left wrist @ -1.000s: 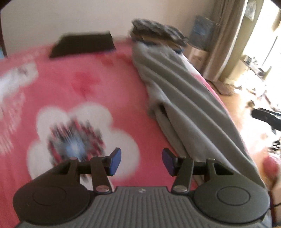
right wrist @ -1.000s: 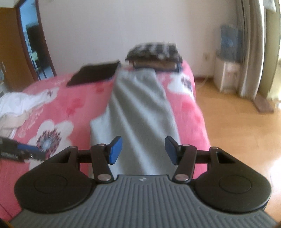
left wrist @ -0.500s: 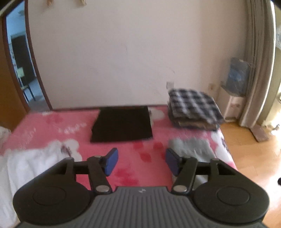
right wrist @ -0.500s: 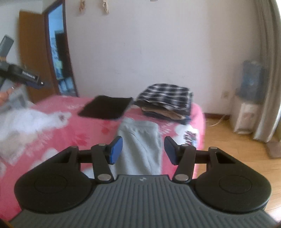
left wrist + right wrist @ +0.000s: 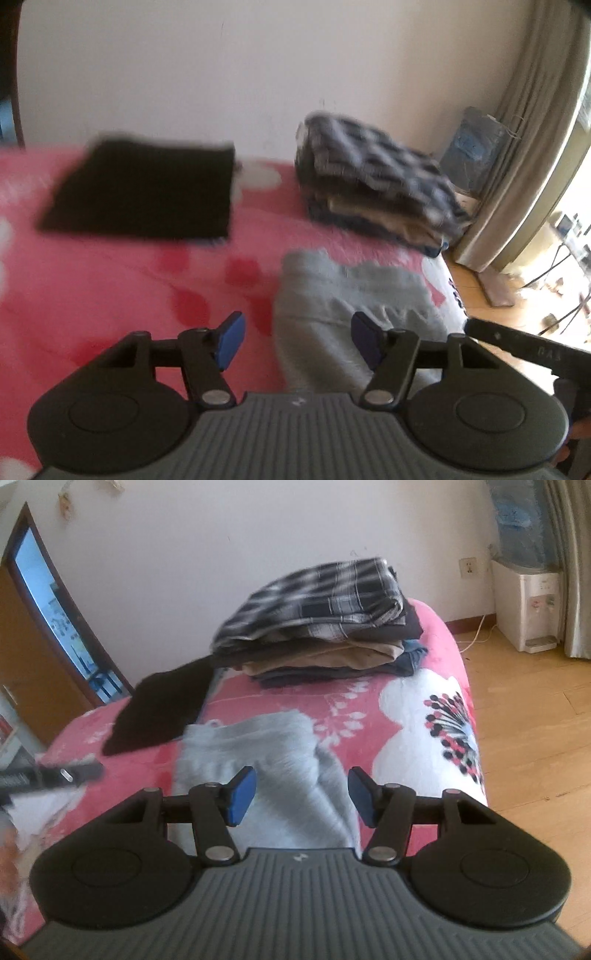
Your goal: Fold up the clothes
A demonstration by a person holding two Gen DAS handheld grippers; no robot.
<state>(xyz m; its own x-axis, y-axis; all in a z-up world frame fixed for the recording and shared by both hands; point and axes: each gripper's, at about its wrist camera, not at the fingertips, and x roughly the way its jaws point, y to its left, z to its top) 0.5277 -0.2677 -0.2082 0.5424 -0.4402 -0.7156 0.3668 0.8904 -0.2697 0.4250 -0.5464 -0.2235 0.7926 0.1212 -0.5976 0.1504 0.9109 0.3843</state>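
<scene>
The grey garment (image 5: 258,771) lies lengthwise on the pink floral bedspread (image 5: 110,288), its end near the stack of folded clothes (image 5: 317,627) and the black folded cloth (image 5: 144,192); the left gripper (image 5: 297,341) hangs above it, jaws closing on nothing; the right gripper (image 5: 299,795) hangs above it too, jaws opening and empty.

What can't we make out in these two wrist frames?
- Grey garment: its near part is hidden behind the gripper body in both wrist views, so its type stays unclear.
- Stack of folded clothes: motion blur in the left wrist view smears the layers.
- Black folded cloth: its far corner is hidden behind the stack in the right wrist view.
</scene>
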